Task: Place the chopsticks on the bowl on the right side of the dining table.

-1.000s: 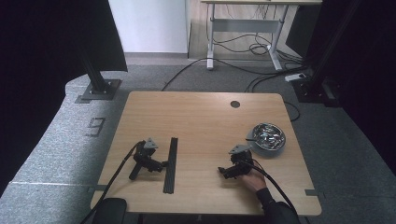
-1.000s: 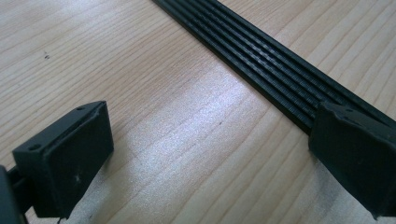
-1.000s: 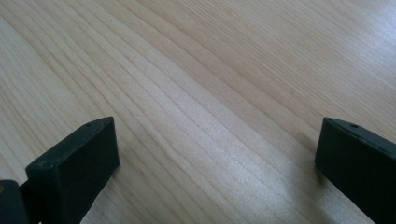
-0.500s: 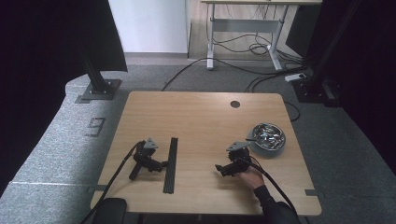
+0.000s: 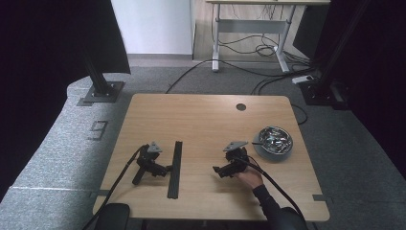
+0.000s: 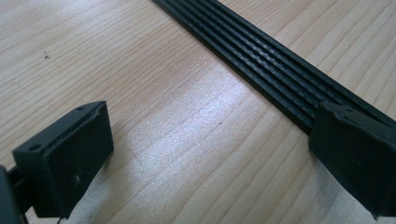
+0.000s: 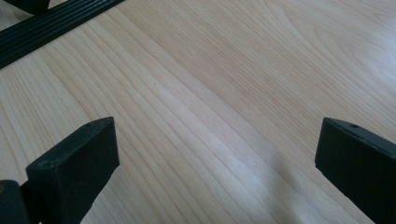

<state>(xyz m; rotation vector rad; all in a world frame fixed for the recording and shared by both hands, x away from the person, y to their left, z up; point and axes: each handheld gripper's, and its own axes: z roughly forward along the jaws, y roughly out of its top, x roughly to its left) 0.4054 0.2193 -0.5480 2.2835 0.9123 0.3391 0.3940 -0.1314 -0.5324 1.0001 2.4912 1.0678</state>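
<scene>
On the wooden bench (image 5: 201, 120), the right tool (image 5: 221, 170) had slid leftward over the last second, jaws spread wide and empty, closing on the black ribbed strip (image 5: 174, 167). That looked like the approach for a pickup. The strip lay flat, left of the right tool with bare wood between. The left tool (image 5: 168, 168) rested beside it, jaws spread, one jaw at its edge.

Floor: grey carpet (image 5: 57, 143) lying around the wooden table (image 5: 201, 115).
Twelve o'clock: white desk (image 5: 249, 19) standing, cables (image 5: 249, 48) trailing beneath.
</scene>
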